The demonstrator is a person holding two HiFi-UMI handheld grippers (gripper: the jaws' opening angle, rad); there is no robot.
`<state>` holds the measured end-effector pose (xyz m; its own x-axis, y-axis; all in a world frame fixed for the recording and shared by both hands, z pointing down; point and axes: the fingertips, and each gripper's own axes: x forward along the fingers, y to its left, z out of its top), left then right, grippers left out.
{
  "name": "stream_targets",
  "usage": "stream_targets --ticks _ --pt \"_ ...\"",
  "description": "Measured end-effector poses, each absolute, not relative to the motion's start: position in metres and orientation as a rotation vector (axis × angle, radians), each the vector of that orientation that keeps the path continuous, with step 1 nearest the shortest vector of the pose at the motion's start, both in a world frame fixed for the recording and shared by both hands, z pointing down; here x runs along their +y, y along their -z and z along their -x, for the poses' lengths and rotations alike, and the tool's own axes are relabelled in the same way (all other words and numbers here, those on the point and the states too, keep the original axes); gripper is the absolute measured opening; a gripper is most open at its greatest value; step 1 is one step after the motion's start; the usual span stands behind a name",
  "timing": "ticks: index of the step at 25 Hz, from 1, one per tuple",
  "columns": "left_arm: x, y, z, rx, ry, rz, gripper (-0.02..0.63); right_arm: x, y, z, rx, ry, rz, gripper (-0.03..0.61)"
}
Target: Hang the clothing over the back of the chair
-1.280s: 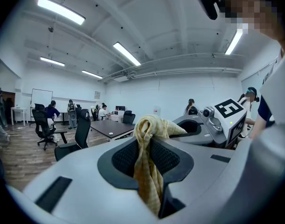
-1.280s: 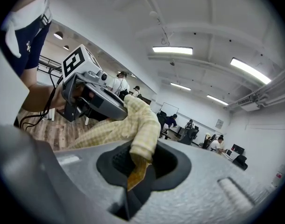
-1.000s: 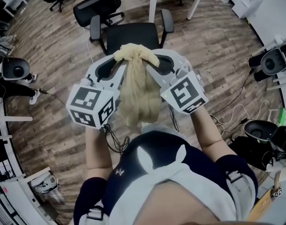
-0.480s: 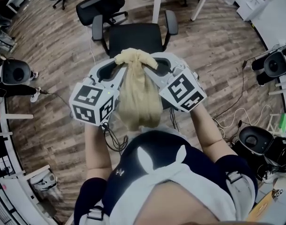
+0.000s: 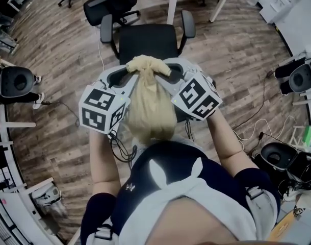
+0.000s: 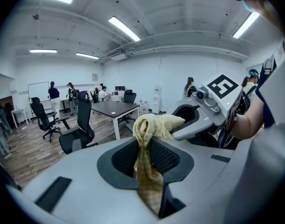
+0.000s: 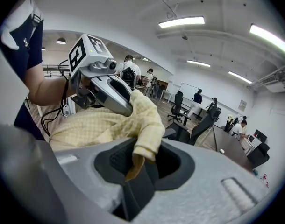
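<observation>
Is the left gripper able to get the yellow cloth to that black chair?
Probably yes. The left gripper pinches the cloth just short of the chair, a bit above it, and nothing shows in between.

A bunched, pale-yellow checked garment (image 5: 149,103) hangs in mid-air above the seat of a black office chair (image 5: 145,37).
</observation>
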<state>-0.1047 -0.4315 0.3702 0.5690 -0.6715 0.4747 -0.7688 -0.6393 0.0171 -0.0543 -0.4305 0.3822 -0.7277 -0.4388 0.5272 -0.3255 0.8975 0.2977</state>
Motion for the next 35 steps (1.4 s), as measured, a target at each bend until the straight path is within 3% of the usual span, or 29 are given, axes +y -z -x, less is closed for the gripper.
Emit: stream_targets --ticks 6,13,19,21,23,35 --pt "-0.428 -0.382 0.104 -1.168 -0.831 -2.59 0.084 -0.428 -0.393 0.053 -2.386 0.264 -0.519 0.114" --pt "-0.428 -0.391 0.106 -1.146 -0.893 -2.575 0.084 -0.431 -0.395 0.048 -2.352 0.274 -0.537 0.173" --pt "-0.426 -0.394 0.102 -1.134 -0.94 -2.563 0.084 -0.429 -0.364 0.035 -2.491 0.242 -0.649 0.179" --pt "-0.425 -0.395 0.101 -1.129 -0.961 -2.562 0.084 -0.424 -0.35 0.036 -2.534 0.268 -0.68 0.169" --pt "-0.424 -0.396 0.101 -1.128 -0.974 -2.561 0.084 -0.415 -0.348 0.045 -2.557 0.29 -0.63 0.009" --pt "-0.422 -0.398 0.099 -1.13 -0.994 -2.581 0.084 -0.401 -0.402 0.079 -2.427 0.216 -0.399 0.0"
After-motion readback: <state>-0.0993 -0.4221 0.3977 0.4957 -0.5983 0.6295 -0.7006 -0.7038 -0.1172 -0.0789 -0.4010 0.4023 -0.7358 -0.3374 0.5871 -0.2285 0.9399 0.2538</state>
